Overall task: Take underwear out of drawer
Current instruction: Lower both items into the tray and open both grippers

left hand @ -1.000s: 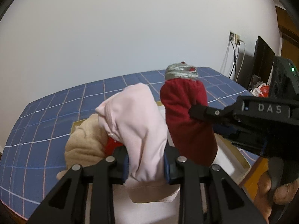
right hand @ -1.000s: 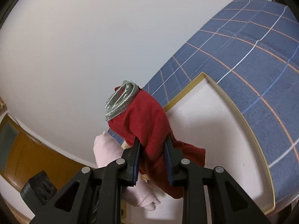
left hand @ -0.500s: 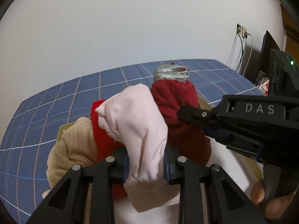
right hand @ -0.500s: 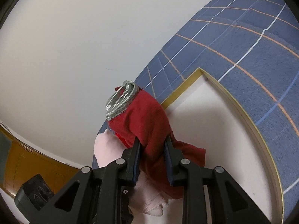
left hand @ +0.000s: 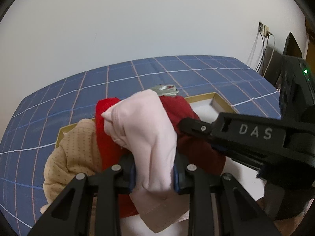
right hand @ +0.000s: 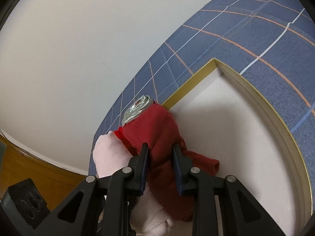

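Blue plaid bedspread (left hand: 177, 74) against a plain white wall (left hand: 137, 19), with a gold-rimmed white box (right hand: 196, 82) on it. Four garments: left gripper (left hand: 154, 172) pinches the pale pink underwear (left hand: 145, 133), right gripper (right hand: 160, 169) pinches the dark red silver-banded underwear (right hand: 157, 129); bright red cloth (left hand: 106, 129) and tan dotted cloth (left hand: 78, 153) lie left.

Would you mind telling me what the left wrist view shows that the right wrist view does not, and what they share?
Only the left wrist view shows the tan dotted garment, the wall socket with cables and the right gripper's side marked DAS. Only the right wrist view shows the wooden panel and most of the tray's white floor. Both show the pink garment in the left gripper, the dark red garment in the right gripper, and the blue checked cover.
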`<state>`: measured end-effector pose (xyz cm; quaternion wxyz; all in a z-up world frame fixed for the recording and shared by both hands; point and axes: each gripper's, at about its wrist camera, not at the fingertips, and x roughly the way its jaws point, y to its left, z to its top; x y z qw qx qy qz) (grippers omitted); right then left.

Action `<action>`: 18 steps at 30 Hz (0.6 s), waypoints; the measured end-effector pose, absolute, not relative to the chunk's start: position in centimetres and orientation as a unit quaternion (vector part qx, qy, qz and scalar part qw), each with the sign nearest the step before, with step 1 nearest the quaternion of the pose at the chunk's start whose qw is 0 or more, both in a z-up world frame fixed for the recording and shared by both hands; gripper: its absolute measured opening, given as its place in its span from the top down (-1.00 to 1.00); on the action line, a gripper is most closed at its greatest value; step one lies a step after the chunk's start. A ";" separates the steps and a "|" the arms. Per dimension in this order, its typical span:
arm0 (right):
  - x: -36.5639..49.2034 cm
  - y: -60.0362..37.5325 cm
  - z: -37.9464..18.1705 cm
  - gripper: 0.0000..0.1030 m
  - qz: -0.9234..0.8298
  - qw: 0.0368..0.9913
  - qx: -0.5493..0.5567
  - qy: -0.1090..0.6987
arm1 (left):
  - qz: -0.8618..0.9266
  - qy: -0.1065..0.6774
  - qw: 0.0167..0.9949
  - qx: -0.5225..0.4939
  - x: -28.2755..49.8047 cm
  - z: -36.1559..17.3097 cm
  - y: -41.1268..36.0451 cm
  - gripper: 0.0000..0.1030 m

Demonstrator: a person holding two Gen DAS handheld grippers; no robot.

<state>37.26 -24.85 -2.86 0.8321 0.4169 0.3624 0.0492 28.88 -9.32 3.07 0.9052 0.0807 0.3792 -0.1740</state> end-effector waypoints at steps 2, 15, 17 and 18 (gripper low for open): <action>37.2 -24.7 -2.8 0.47 0.048 0.833 0.415 0.364 | -0.164 0.384 0.905 0.085 29.3 2.8 -9.7 0.40; 35.4 -24.3 0.6 -0.26 0.050 0.872 0.352 0.336 | -0.121 0.332 0.929 0.107 25.9 5.7 -9.1 -0.96; 34.3 -24.0 1.5 -0.26 0.049 0.881 0.336 0.329 | -0.113 0.306 0.939 0.110 24.3 6.9 -8.5 -0.97; 33.8 -23.9 1.9 -0.26 0.047 0.885 0.328 0.327 | -0.111 0.298 0.942 0.107 23.5 7.3 -8.1 -0.98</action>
